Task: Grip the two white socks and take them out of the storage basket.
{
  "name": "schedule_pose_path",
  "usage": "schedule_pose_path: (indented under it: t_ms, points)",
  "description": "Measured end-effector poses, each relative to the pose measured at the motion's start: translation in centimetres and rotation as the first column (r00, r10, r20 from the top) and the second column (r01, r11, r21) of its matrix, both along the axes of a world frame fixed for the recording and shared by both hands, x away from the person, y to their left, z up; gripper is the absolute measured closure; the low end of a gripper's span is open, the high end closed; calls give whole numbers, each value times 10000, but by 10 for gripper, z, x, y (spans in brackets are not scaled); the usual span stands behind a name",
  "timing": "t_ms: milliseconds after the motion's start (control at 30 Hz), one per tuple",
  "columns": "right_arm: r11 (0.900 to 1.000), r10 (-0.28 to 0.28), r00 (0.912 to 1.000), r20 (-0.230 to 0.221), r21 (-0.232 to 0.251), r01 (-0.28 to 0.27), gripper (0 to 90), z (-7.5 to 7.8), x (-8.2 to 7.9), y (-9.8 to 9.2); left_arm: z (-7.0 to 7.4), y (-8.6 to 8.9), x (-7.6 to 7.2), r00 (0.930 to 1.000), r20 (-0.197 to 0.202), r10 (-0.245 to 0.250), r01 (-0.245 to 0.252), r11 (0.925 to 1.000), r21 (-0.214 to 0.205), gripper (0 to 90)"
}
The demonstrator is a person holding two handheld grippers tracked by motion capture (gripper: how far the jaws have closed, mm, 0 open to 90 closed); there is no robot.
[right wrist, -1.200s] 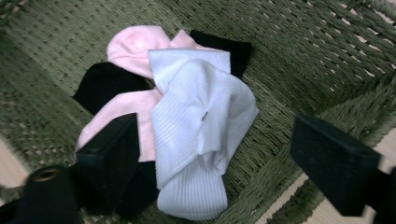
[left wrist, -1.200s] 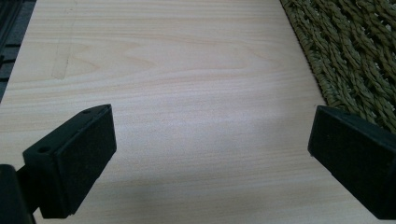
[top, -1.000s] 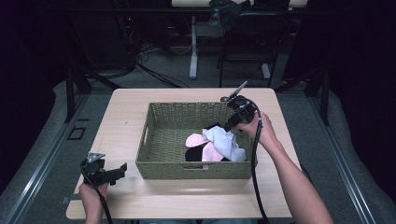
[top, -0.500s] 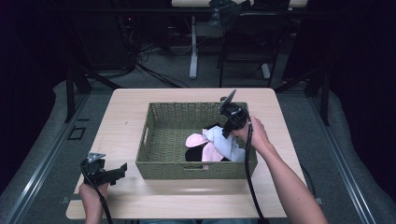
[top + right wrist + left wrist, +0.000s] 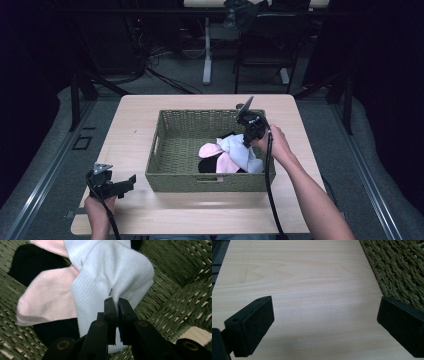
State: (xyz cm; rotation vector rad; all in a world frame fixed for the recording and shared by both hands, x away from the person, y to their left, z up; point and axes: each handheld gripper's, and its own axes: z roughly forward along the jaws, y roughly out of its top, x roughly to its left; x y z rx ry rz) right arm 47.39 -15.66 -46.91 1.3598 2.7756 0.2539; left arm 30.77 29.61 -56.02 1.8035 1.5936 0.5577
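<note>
Inside the basket (image 5: 165,150), my right gripper (image 5: 116,306) has just closed, pinching a fold of the white sock (image 5: 112,277) on the sock pile. Left gripper (image 5: 322,322) hovers wide open over bare bench (image 5: 130,210), left of basket. Dark room, grey floor. Sock ribbed, crumpled, lying over pink sock (image 5: 47,300) and black sock (image 5: 30,262).

The bench (image 5: 307,285) is pale wood, smooth and matt. The basket (image 5: 175,145) is coarse woven fibre (olive-green). The white sock (image 5: 110,282) is soft ribbed cloth; the right tool (image 5: 116,305) is matt black plastic.
</note>
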Motion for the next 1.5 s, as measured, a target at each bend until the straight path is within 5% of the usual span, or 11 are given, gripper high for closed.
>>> schedule_pose_path:
  t_ms: [367, 833, 1500]
  points:
    - [9976, 8, 9996, 271, 696, -27, 865, 35, -4, -9, 0, 0, 0, 10000, -13, 10, -10, 10000, -17, 11]
    - [9964, 175, 9974, 694, 813, -231, 866, 76, -9, -9, 0, 1, 0, 10000, -18, 1, -1, 10000, -50, 11]
    - [9949, 265, 9944, 1022, 940, -362, 866, 115, -7, -9, 0, 1, 0, 10000, -15, 9, -9, 10000, -57, 11]
